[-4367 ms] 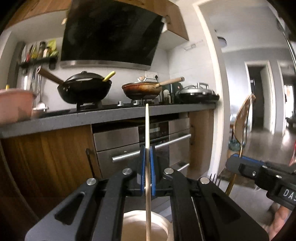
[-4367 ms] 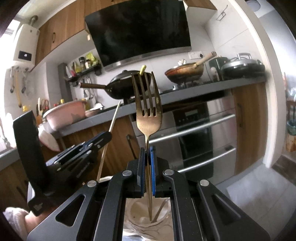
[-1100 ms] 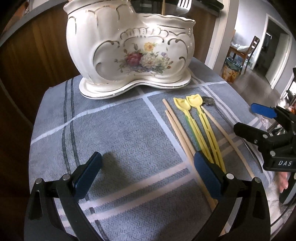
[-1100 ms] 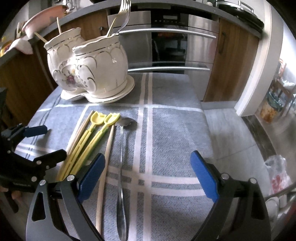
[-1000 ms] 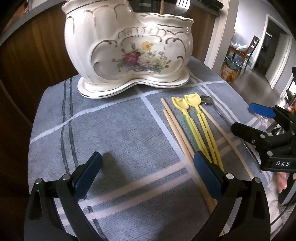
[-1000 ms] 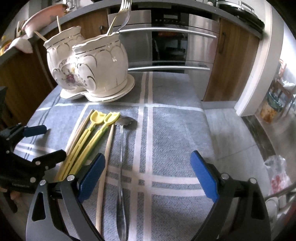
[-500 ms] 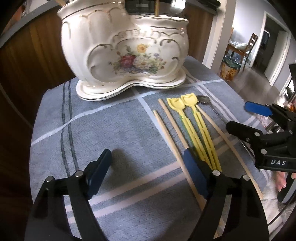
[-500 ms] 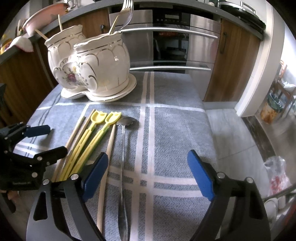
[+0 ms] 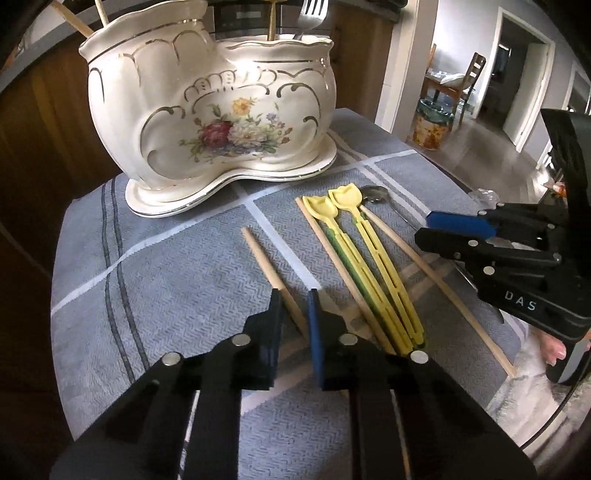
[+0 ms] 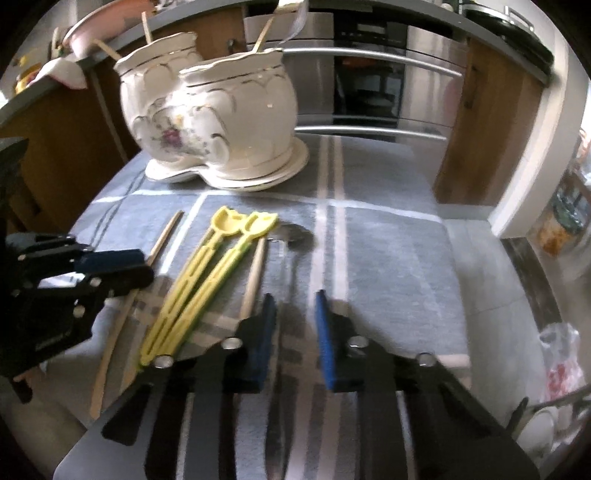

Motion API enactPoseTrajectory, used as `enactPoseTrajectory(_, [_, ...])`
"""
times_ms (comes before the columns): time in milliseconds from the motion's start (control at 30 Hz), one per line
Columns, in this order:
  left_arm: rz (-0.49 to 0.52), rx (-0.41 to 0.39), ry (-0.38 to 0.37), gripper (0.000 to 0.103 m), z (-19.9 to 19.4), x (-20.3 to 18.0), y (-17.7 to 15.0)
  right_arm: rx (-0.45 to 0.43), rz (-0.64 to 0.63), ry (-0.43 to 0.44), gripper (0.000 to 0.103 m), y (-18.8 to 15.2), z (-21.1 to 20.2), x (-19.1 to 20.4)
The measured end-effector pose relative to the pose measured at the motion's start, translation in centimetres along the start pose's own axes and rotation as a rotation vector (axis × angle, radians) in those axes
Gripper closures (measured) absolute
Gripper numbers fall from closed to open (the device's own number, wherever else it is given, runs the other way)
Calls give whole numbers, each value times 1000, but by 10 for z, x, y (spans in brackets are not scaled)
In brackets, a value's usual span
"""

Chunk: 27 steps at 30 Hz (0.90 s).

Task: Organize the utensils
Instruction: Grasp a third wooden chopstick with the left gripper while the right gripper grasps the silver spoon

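One white ceramic holder (image 9: 207,110) with gilt trim and a flower motif stands at the far left of the table, on a grey-blue checked cloth (image 9: 166,295). Two compartments are counted. Two wooden sticks are seen in the left one; one gold stem and one silver fork (image 9: 314,14) are seen in the right one.

Six utensils are counted flat on the cloth, near the holder. From the left: one first chopstick (image 9: 264,262), one second chopstick (image 9: 325,243), two yellow plastic spoons (image 9: 369,269) side by side, one third chopstick (image 9: 424,266) and one metal spoon (image 9: 375,194).

The left tongs (image 9: 293,295) are set astride the first chopstick. Their jaws have just been closing and stand narrow; a gap is seen beside the stick, so no firm grip is recorded.

The right tongs (image 10: 294,295) are set astride the blurred handle of the metal spoon. Their jaws have likewise just been closing, with clear space either side.
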<state>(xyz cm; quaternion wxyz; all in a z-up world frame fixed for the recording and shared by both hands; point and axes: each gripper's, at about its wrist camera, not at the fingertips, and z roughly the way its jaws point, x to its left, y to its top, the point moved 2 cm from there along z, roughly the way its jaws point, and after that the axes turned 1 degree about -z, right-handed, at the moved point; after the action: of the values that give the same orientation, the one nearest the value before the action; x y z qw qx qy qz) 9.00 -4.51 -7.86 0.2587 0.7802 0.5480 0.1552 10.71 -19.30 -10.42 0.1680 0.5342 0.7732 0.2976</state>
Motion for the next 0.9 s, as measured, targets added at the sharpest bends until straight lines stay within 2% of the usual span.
enactPoseTrajectory(33, [8, 2, -4, 91, 0, 0, 0, 2, -5, 7, 96, 0, 0, 1])
enactPoseTrajectory(67, [24, 3, -7, 92, 0, -1, 0, 2, -9, 8, 98, 0, -1, 2])
enactPoseTrajectory(267, [119, 30, -30, 93, -1, -1, 1, 8, 6, 4, 98, 2, 0, 0])
enactPoseTrajectory(300, [132, 35, -31, 93, -1, -2, 1, 6, 3, -9, 97, 4, 1, 1])
enactPoseTrajectory(367, [145, 39, -30, 93, -1, -4, 2, -1, -1, -29, 82, 6, 4, 2])
enactPoseTrajectory(433, [144, 37, -25, 90, -2, -7, 2, -4, 2, -37, 77, 10, 7, 2])
enactPoseTrajectory(633, [72, 9, -16, 89, 3, -6, 3, -13, 22, -30, 77, 19, 14, -2])
enactPoseTrajectory(733, [70, -11, 5, 89, 4, -7, 1, -18, 15, -28, 80, 21, 16, -1])
enactPoseTrajectory(867, [85, -22, 20, 90, 5, -10, 2, -17, 25, 4, 97, 22, 18, -1])
enactPoseTrajectory(900, [92, -25, 19, 93, 5, -11, 2, -15, 33, 15, 98, 22, 17, -1])
